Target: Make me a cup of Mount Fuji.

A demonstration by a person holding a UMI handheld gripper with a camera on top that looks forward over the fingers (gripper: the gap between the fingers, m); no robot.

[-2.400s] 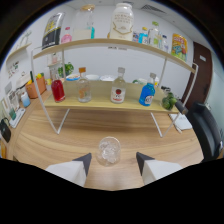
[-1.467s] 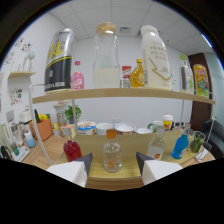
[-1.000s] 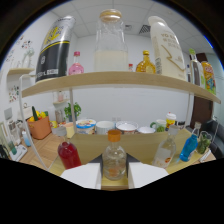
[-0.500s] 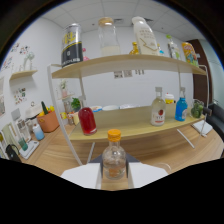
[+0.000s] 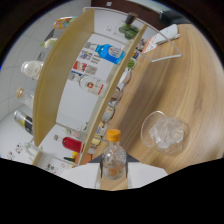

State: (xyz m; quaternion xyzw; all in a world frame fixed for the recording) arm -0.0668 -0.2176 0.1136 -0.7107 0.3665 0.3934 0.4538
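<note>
My gripper is shut on a small clear bottle with an orange cap and a little amber liquid at its base. The bottle rises between the two white fingers, and the whole view is rolled steeply to one side. A clear glass filled with ice stands on the wooden table, just ahead of the fingers and to the right of the bottle's cap. The cap is near the glass rim but apart from it.
A two-tier wooden shelf stands on the table beyond the bottle, appearing tipped. It carries a blue bottle, a red bottle, a clear bottle with a red label and several others. White papers lie at the far end.
The gripper has rolled hard to one side with the bottle still in it, so the shelf now appears tipped. The glass of ice has come into view beside the cap.
</note>
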